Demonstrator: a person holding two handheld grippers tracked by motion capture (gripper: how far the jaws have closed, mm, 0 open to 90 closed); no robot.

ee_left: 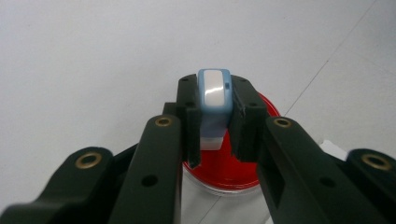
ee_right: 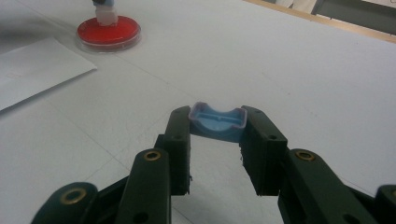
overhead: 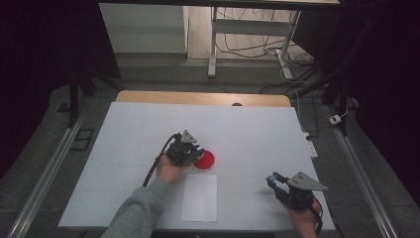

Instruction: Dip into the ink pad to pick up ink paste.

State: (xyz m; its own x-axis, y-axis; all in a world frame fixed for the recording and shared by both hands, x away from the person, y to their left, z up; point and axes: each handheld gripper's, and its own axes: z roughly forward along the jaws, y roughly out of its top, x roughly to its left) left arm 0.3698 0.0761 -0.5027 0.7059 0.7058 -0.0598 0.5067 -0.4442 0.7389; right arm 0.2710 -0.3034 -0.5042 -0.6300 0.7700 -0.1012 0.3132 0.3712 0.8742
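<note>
Blue-and-white stamp (ee_left: pixel 214 100) upright on red dish (ee_left: pixel 229 170) in left claw (ee_left: pixel 215 116), right claw (ee_right: pixel 217 122) clamping blue cap (ee_right: pixel 217 120)

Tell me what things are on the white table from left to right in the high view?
Left gripper → red dish → right gripper. The white paper sheet lies below the dish, so its place overlaps.

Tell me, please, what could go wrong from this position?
The left gripper holds a blue-and-white stamp over the red ink dish; pressing off-centre might tip the shallow dish. The right gripper pinches the blue cap only at its fingertips, so it could slip out.
</note>
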